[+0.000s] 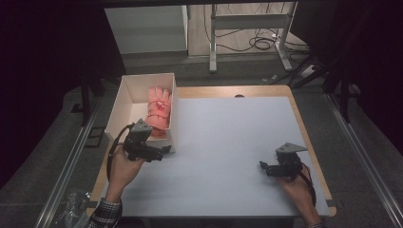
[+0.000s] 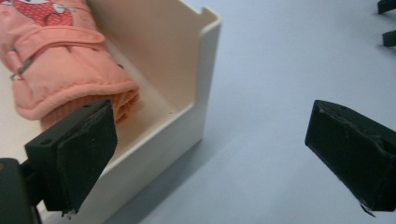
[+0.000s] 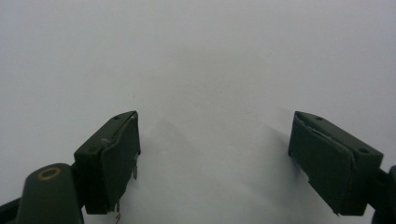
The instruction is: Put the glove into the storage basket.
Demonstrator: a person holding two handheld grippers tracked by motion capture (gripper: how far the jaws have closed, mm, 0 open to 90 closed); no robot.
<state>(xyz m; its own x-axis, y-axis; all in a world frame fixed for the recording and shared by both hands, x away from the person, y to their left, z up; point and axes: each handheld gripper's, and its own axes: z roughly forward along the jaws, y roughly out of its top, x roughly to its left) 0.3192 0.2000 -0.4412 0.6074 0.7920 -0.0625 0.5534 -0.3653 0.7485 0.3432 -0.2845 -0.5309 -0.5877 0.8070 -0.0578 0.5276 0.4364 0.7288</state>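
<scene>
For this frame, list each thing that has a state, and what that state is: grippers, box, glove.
Left gripper: open, holding nothing, at the box's near corner.
Right gripper: open, holding nothing, over the bare mat.
Box: open-topped, upright at the mat's left edge.
Glove: lying inside the box against its right wall, cuff toward the person.
</scene>
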